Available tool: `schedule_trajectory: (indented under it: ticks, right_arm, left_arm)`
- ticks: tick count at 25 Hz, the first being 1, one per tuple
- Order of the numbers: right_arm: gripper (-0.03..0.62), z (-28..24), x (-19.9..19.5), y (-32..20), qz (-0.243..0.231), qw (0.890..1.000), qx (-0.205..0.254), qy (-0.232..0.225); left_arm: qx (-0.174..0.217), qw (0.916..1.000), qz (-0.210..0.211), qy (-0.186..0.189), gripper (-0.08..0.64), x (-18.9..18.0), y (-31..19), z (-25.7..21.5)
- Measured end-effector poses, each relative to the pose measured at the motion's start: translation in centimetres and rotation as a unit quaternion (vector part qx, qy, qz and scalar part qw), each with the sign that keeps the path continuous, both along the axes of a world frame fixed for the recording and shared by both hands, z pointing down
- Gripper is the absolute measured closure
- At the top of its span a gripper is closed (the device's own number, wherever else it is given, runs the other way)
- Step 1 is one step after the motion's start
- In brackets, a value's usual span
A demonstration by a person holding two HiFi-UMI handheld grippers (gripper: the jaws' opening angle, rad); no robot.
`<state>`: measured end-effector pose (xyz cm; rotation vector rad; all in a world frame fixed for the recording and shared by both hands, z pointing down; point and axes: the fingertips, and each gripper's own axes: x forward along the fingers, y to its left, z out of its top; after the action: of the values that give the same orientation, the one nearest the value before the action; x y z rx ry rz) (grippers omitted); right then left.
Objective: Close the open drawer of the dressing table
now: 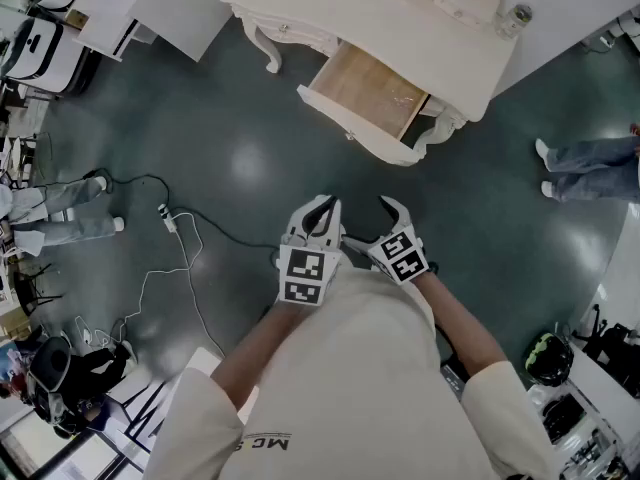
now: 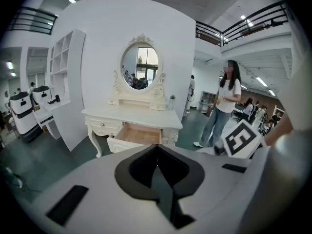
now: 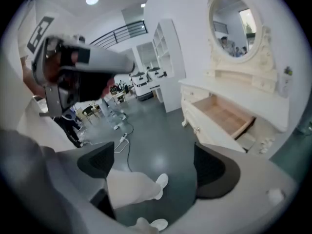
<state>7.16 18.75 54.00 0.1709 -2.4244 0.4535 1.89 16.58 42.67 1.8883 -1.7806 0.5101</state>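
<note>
Approach: open drawer (image 1: 365, 90) upper centre, well apart from left gripper (image 1: 324, 212) (jaws together) and right gripper (image 1: 372, 226) (jaws apart, empty); next, reach its front and push.

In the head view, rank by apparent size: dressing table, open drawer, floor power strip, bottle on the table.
1. dressing table
2. drawer
3. power strip and bottle: both tiny, too alike to rank.

Power strip (image 1: 168, 218), standing bystander (image 2: 228, 95), white shelving (image 2: 62, 67)
</note>
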Motion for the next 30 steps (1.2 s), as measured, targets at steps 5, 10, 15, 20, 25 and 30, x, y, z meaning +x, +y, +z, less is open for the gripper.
schedule_trajectory:
  ticks: [5,10,15,20,25,30]
  right_arm:
    - [0.258,-9.7,11.1,0.2,0.092,0.991,0.049,-0.079]
    - [0.591,-14.9,18.9,1.7,0.158,0.974,0.107,-0.125]
    - [0.591,-17.5,20.8,4.1,0.190,0.961,0.096,-0.178]
    - [0.591,-17.8,19.4,4.2,0.193,0.960,0.078,-0.190]
    - [0.591,-16.9,17.5,6.2,0.128,0.972,0.077,-0.182]
    - [0.591,-14.5,15.1,6.9,0.101,0.981,0.038,-0.159]
  left_arm:
    - [0.009,0.9989,-0.032,0.035,0.551,9.8,4.8,-1.7]
    - [0.002,0.9994,0.025,0.024,0.551,17.7,6.5,-2.5]
    - [0.012,0.9975,0.066,0.019,0.551,21.4,8.0,-3.7]
    - [0.024,0.9985,0.045,0.019,0.551,20.7,8.5,-4.3]
    - [0.020,0.9994,-0.014,0.025,0.551,19.1,10.0,-3.4]
    - [0.008,0.9968,-0.072,0.033,0.551,15.7,13.0,-2.2]
